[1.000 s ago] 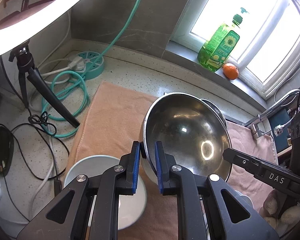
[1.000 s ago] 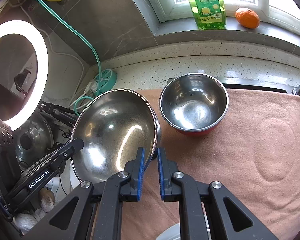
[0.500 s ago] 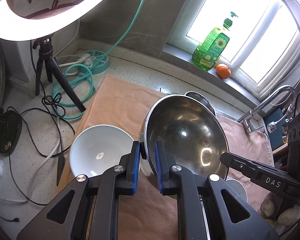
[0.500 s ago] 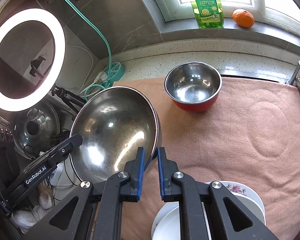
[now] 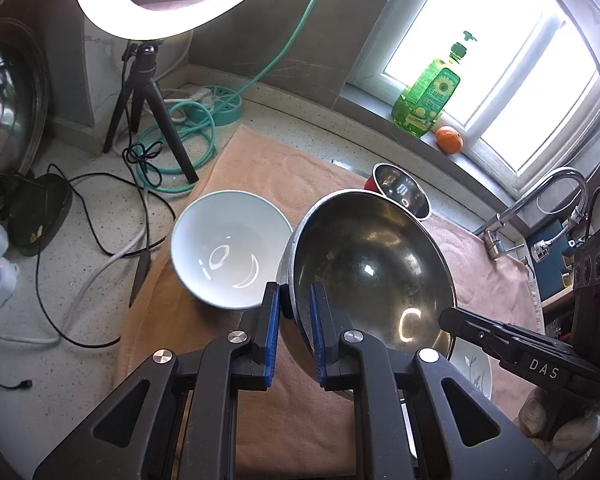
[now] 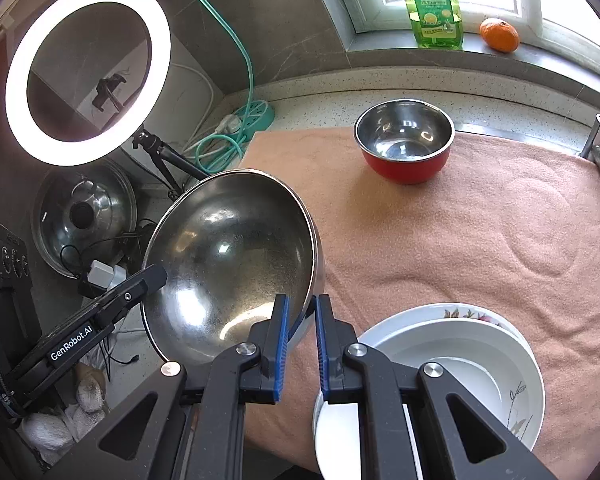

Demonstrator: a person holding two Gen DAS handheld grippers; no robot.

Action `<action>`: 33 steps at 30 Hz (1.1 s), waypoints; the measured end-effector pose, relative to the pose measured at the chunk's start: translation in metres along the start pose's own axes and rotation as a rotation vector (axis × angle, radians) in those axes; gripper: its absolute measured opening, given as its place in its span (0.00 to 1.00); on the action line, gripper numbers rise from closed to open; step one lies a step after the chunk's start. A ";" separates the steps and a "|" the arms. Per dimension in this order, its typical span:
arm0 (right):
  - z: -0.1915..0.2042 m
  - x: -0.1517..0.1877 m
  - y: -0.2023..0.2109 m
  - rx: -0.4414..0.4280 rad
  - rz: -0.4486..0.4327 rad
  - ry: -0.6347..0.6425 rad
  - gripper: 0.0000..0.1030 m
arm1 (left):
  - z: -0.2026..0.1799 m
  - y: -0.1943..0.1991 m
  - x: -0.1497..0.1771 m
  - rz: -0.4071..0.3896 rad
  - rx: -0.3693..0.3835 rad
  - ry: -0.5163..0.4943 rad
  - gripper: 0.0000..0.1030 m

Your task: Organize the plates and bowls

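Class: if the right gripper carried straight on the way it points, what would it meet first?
The right gripper is already shut on the big steel bowl's rim. Beyond the rim, probably the towel; depth is uncertain.

Ahead of your left claw (image 5: 294, 304), the big steel bowl (image 5: 372, 264) hides most of the small red bowl (image 5: 400, 194) and part of the plate (image 5: 474, 368) to its right. Below your right claw (image 6: 301, 316), your own fingers cover the middle of the stacked white dishes (image 6: 460, 344), and the frame's bottom edge cuts them off. The bottle (image 6: 434, 4) on the sill loses its top.
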State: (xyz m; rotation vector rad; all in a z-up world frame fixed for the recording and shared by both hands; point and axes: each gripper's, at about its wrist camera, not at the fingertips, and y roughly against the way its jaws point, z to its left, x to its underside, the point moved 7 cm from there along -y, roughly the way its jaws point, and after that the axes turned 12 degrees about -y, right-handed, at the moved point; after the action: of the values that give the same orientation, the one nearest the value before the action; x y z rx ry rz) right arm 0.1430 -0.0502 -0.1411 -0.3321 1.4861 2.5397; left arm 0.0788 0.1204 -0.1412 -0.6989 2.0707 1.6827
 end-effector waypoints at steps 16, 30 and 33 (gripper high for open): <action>-0.004 0.043 -0.021 0.018 0.081 0.034 0.11 | 0.011 -0.001 0.051 0.059 -0.027 0.052 0.13; -0.010 0.057 -0.035 0.034 0.115 0.040 0.11 | 0.016 -0.011 0.070 0.110 -0.024 0.063 0.13; -0.011 0.059 -0.036 0.028 0.120 0.039 0.11 | 0.018 -0.013 0.074 0.118 -0.022 0.068 0.13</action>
State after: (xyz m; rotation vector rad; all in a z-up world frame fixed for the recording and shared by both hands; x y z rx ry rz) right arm 0.0969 -0.0398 -0.1931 -0.2984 1.6009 2.6153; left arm 0.0271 0.1261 -0.1979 -0.6615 2.1826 1.7705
